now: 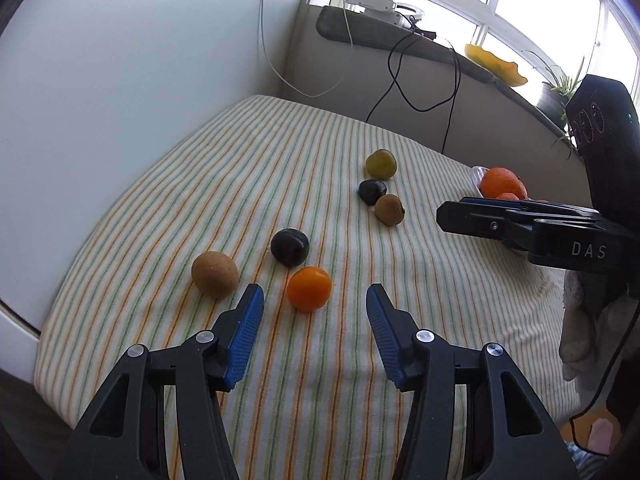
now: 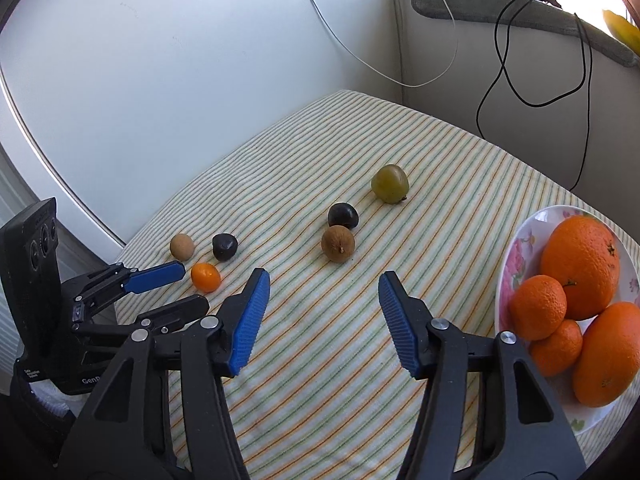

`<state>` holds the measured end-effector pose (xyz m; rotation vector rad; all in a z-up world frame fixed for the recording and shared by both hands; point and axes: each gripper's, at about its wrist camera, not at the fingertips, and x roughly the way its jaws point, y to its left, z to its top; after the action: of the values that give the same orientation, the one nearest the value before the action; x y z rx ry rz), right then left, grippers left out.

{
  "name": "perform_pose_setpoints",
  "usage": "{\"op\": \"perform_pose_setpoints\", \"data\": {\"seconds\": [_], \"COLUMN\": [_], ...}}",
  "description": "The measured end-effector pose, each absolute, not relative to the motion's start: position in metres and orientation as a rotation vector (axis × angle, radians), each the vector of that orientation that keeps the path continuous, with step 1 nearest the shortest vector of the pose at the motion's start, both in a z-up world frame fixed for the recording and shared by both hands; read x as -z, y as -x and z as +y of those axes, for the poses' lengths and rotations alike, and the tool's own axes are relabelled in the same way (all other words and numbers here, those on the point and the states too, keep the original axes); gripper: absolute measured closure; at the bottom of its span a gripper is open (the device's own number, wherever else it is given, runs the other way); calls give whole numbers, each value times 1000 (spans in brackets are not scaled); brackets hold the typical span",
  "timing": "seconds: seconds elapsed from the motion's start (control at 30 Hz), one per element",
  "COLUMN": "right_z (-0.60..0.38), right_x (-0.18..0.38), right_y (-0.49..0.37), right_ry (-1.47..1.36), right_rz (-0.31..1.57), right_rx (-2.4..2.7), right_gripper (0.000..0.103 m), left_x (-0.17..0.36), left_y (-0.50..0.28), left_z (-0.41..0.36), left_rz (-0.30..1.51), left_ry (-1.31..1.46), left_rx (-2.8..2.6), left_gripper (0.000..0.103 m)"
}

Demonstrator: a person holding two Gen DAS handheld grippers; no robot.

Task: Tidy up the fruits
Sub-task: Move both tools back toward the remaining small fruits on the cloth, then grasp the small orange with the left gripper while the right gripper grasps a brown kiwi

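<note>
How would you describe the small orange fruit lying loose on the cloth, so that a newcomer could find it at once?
Start at the striped cloth and look just ahead of the open left gripper. Three fruits cluster there: a tan one, a dark plum and the small orange fruit. It alone is bright orange, and nearest the gripper.

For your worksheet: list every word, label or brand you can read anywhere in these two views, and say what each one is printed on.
"DAS": white letters on the black body of the right gripper, seen from the left wrist view.
"GenR", cut off by a finger: white print on the body of the left gripper, seen from the right wrist view.
A small white label above it is too small to read.
</note>
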<state>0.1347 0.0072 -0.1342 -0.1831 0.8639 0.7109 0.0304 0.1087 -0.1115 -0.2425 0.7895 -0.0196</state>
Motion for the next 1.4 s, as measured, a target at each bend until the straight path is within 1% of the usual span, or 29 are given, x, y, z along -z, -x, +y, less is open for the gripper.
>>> {"op": "perform_pose_setpoints", "data": {"seconds": [0.13,0.2,0.37,0.47,0.67,0.83,0.87,1.03,1.1,1.17,1.4], "right_z": [18,23,32,34,36,42,43,46,46,47,45], "right_x": [141,144,152,157,165,167,168,170,172,173,171], "right_y": [-145,-150,-161,-169,-179,-183,-183,-186,-187,-189,-187], "right_ry": [188,195,202,190,177,181,181,195,200,201,185], "right_rz": [878,886,904,919,939,946,948,949,954,956,949], "right_rx": [-710,-710,-697,-695,-688,-692,-695,-688,-682,-679,-683], "right_gripper": [47,51,55,59,60,65,68,69,74,76,76], "left_x": [114,115,117,119,120,120,120,121,121,121,117], "left_y": [-33,-34,-36,-39,-43,-45,-45,-47,-48,-49,-47], "left_z": [110,110,112,113,112,112,112,111,110,108,111], "left_rz": [797,804,809,814,816,817,817,817,815,813,800], "left_ry": [240,243,244,241,230,221,219,202,189,188,214], "left_rx": [17,17,13,12,12,9,7,2,5,14,21], "left_gripper": [54,55,58,60,64,68,69,71,76,81,82]}}
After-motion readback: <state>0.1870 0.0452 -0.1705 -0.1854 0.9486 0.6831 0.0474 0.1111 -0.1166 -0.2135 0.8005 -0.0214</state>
